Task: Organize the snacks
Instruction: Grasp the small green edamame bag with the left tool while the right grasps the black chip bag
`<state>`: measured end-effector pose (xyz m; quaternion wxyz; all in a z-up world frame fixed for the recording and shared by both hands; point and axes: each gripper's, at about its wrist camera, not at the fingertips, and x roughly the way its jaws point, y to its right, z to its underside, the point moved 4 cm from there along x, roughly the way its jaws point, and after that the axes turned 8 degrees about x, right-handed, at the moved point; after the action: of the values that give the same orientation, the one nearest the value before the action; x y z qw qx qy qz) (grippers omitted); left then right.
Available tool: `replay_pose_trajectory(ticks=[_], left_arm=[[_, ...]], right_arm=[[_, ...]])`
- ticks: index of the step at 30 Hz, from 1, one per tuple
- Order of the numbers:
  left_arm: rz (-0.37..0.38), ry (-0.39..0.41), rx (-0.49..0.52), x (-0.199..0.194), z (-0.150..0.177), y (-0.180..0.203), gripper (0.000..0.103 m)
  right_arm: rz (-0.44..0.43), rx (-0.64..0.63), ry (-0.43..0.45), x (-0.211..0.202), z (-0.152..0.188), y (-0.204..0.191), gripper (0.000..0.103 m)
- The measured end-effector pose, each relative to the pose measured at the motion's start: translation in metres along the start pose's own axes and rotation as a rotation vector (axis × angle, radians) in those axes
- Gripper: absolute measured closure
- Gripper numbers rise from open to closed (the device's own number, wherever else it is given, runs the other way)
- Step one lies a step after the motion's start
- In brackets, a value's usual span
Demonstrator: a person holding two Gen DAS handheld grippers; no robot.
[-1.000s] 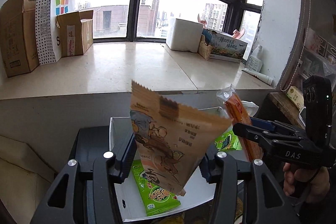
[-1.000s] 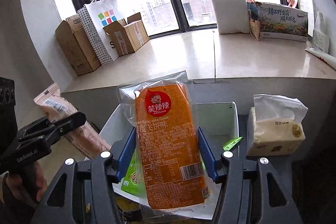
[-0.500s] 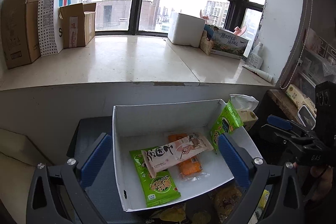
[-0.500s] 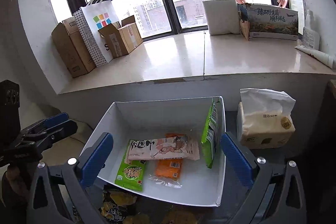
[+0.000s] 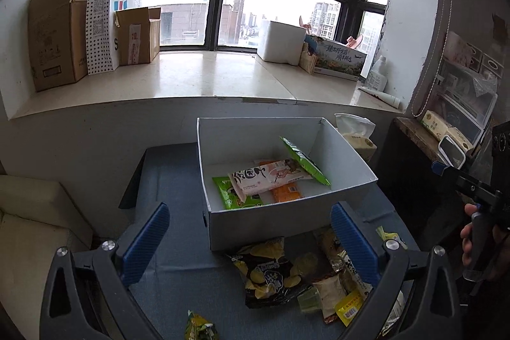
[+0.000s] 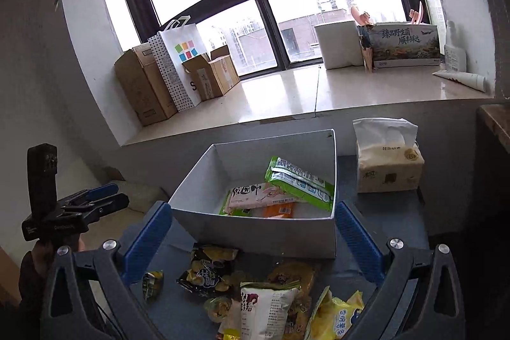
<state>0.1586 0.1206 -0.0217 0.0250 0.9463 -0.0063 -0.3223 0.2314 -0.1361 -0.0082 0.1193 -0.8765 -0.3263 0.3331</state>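
Note:
A white cardboard box point(image 5: 223, 225) point(image 6: 255, 231) stands on a blue-grey surface. Inside it lie a pink-and-white snack pack point(image 5: 267, 177) point(image 6: 255, 196), an orange pack point(image 5: 287, 191) point(image 6: 280, 209) under it, a flat green pack point(image 5: 232, 195) and a green pack leaning on the right wall point(image 5: 304, 161) point(image 6: 299, 182). Loose snacks lie in front of the box: a black chip bag point(image 5: 271, 273) point(image 6: 207, 273) and several small packs point(image 6: 271, 305). My left gripper point(image 5: 248, 241) is open and empty, above these. My right gripper point(image 6: 251, 244) is open and empty too.
A tissue pack point(image 6: 387, 161) point(image 5: 355, 133) stands right of the box. Behind is a stone window sill point(image 5: 197, 78) with cardboard boxes point(image 5: 54, 31), a dotted paper bag point(image 5: 103, 18) and a white foam box point(image 5: 280, 42). A dark side table point(image 5: 424, 145) is at right.
Both grippers let go of their packs, which now lie in the box. Both opened and drew back, away from the box, so the loose snacks in front came into view.

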Motion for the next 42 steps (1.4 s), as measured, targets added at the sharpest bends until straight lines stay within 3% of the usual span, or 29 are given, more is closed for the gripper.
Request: replay_pose_trajectory(ticks=[4, 8, 13, 17, 29, 33, 37, 38, 42], left_arm=[[-0.058, -0.037, -0.013, -0.02, 0.053, -0.006, 0.0], [-0.073, -0.149, -0.045, -0.015, 0.111, -0.014, 0.0], [-0.163, -0.301, -0.095, 0.012, 0.165, -0.029, 0.0], [-0.201, -0.36, -0.115, 0.029, 0.179, -0.035, 0.0], [-0.233, -0.423, -0.092, 0.062, 0.184, -0.03, 0.001], [-0.244, -0.428, -0.091, 0.068, 0.185, -0.033, 0.017], [-0.254, -0.402, -0.091, 0.064, 0.182, -0.038, 0.056], [-0.255, -0.4, -0.104, 0.063, 0.182, -0.04, 0.061], [-0.237, -0.396, -0.127, 0.059, 0.182, -0.044, 0.061]], right_arm=[[-0.034, 0.046, -0.001, -0.017, 0.04, 0.001, 0.0], [-0.049, 0.05, -0.04, -0.021, 0.075, -0.001, 0.0], [-0.033, 0.026, -0.113, -0.01, 0.098, -0.005, 0.0], [-0.042, 0.023, -0.131, -0.008, 0.106, -0.01, 0.0], [-0.043, -0.018, -0.153, -0.012, 0.118, -0.022, 0.0], [-0.04, -0.016, -0.16, -0.009, 0.118, -0.021, 0.0], [-0.039, -0.013, -0.177, -0.004, 0.121, -0.02, 0.0], [-0.042, -0.014, -0.182, -0.003, 0.122, -0.021, 0.0], [-0.049, -0.021, -0.197, 0.001, 0.125, -0.023, 0.0]])
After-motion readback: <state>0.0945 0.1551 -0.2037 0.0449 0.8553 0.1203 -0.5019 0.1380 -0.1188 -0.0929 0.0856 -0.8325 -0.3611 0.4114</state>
